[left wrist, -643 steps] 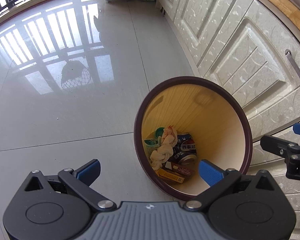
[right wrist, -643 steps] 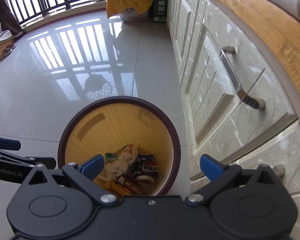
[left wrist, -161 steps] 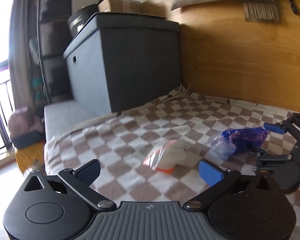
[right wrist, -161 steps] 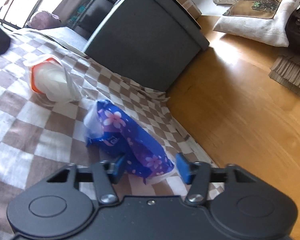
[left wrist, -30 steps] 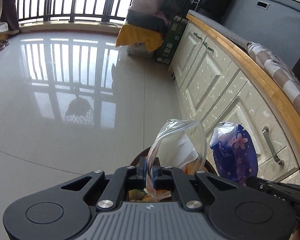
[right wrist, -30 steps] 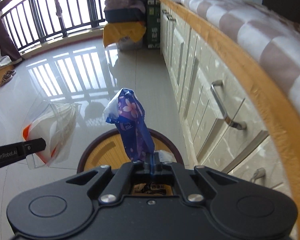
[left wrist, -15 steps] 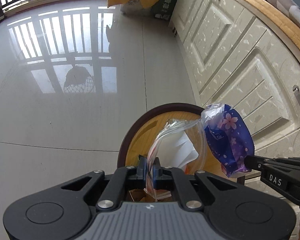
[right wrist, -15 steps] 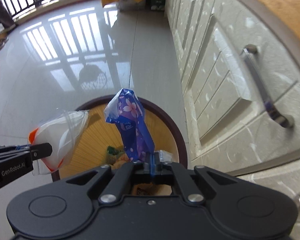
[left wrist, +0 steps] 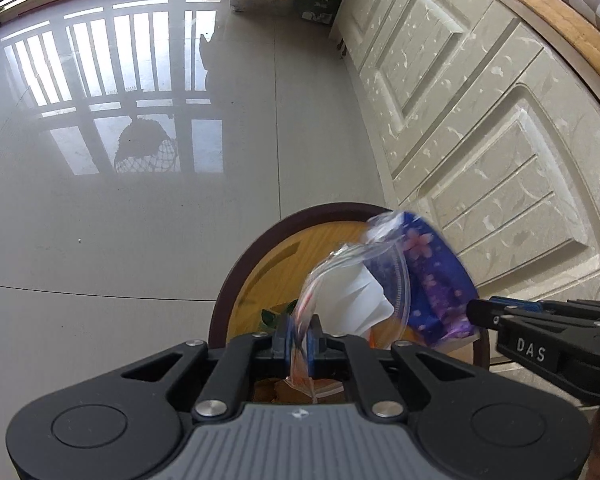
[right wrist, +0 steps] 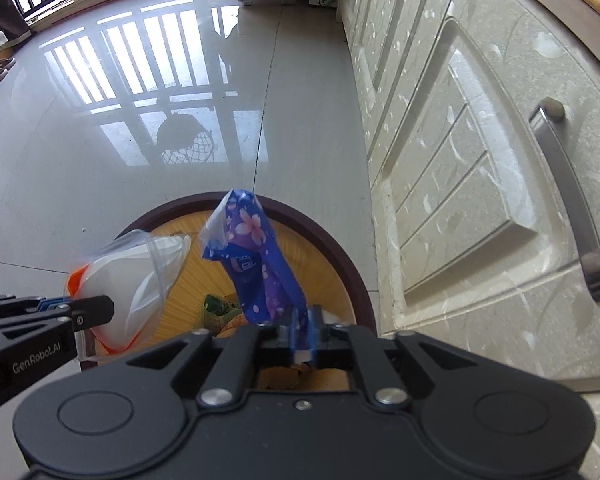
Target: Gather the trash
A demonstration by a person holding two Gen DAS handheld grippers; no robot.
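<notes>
Two wrappers hang over the bin, one in each of your claws. Nearest the lens in the left wrist view, your left gripper [left wrist: 300, 338] has the edge of the clear plastic bag [left wrist: 350, 296] with white paper inside between its blue pads; the jaws have just been easing apart, yet the film looks pinched. In the right wrist view, your right gripper [right wrist: 303, 332] has the tail of the purple floral tissue pack [right wrist: 256, 260] between its pads; its jaws have just been opening too, and the pack stands up from them, not fallen.

Just beyond both loads sits the round waste bin [right wrist: 332, 240], dark rim, yellow inside, with litter at the bottom. It stands on the tiled floor [left wrist: 140, 200] beside the cream cabinet doors [left wrist: 480, 140].

Step in hand, by my reading: the drop. Both items appear to sit inside the rim's outline. Next move calls for spreading both jaws fully, checking the film does not cling to a pad.
</notes>
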